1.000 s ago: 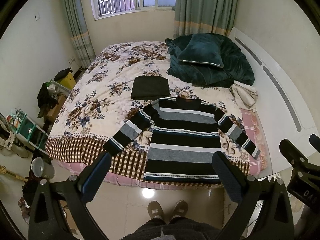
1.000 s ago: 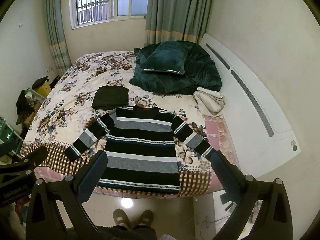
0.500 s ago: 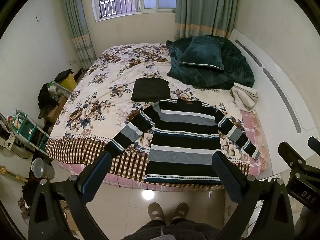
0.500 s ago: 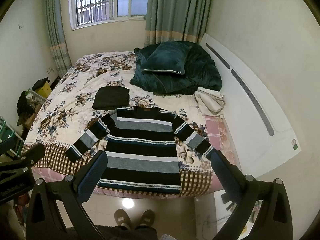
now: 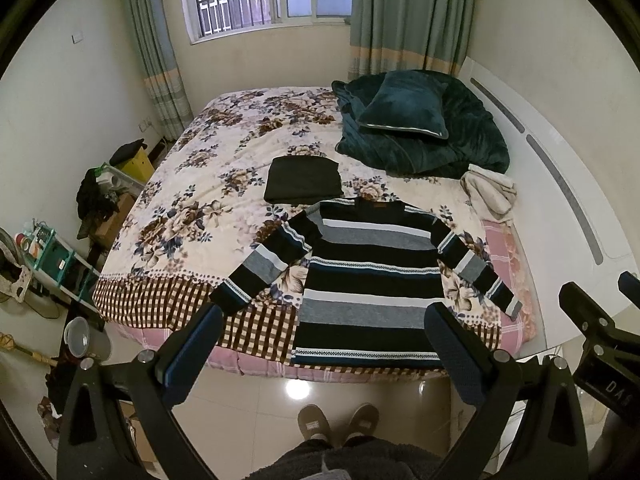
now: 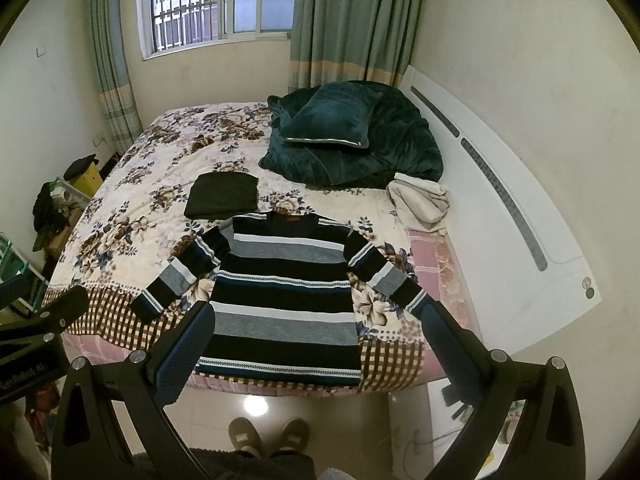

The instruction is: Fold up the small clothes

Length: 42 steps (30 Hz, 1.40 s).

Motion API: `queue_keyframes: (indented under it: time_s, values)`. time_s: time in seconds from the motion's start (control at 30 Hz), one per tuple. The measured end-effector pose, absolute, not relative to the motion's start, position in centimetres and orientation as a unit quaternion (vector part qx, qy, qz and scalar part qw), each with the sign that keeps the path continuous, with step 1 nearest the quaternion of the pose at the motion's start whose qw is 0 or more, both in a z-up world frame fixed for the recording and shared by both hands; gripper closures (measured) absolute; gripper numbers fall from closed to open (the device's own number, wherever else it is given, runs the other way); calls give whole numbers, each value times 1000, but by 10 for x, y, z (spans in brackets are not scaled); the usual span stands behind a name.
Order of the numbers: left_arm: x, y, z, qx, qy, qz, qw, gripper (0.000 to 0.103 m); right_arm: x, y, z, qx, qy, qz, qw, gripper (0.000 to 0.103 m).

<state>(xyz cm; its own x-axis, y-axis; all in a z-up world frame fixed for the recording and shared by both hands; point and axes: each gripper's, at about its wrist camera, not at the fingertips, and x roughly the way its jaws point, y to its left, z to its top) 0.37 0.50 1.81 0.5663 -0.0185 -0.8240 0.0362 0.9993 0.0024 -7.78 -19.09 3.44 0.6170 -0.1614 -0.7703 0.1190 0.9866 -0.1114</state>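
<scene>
A black, grey and white striped sweater (image 5: 368, 276) lies flat on the near edge of the bed, sleeves spread out; it also shows in the right wrist view (image 6: 280, 292). A folded dark garment (image 5: 302, 180) lies just beyond its collar, also seen in the right wrist view (image 6: 222, 195). My left gripper (image 5: 324, 328) is open and empty, held above the floor short of the bed. My right gripper (image 6: 316, 330) is open and empty, at a similar height and distance.
The bed (image 5: 192, 216) has a floral cover. A dark green quilt and pillow (image 5: 416, 128) and a beige cloth (image 5: 490, 190) lie at its far right by the white headboard (image 5: 560, 200). Shelves, boxes and a bucket (image 5: 80, 336) stand at the left.
Both grippers have drawn slightly nearer to the bed and tilted a little; the sweater and other cloths have not moved.
</scene>
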Motion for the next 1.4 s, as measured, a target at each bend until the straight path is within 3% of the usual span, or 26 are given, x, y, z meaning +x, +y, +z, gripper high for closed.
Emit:
queue_keyframes:
  time_s: [0.7, 0.9, 1.17, 1.33, 1.4]
  values:
    - [14, 11, -1, 13, 481, -35, 876, 0, -68, -190, 26, -5, 447, -92, 890, 0]
    - [53, 4, -42, 29, 451, -33, 891, 0, -50, -206, 3, 34, 460, -116, 880, 0]
    - [148, -57, -174, 61, 523, -33, 850, 0, -33, -340, -128, 218, 512, -244, 795, 0]
    - [204, -101, -256, 72, 551, -4, 831, 0, -16, -454, -243, 287, 508, -321, 745, 0]
    - [230, -118, -301, 76, 572, 14, 817, 0, 0, -509, -307, 339, 511, -340, 713, 6]
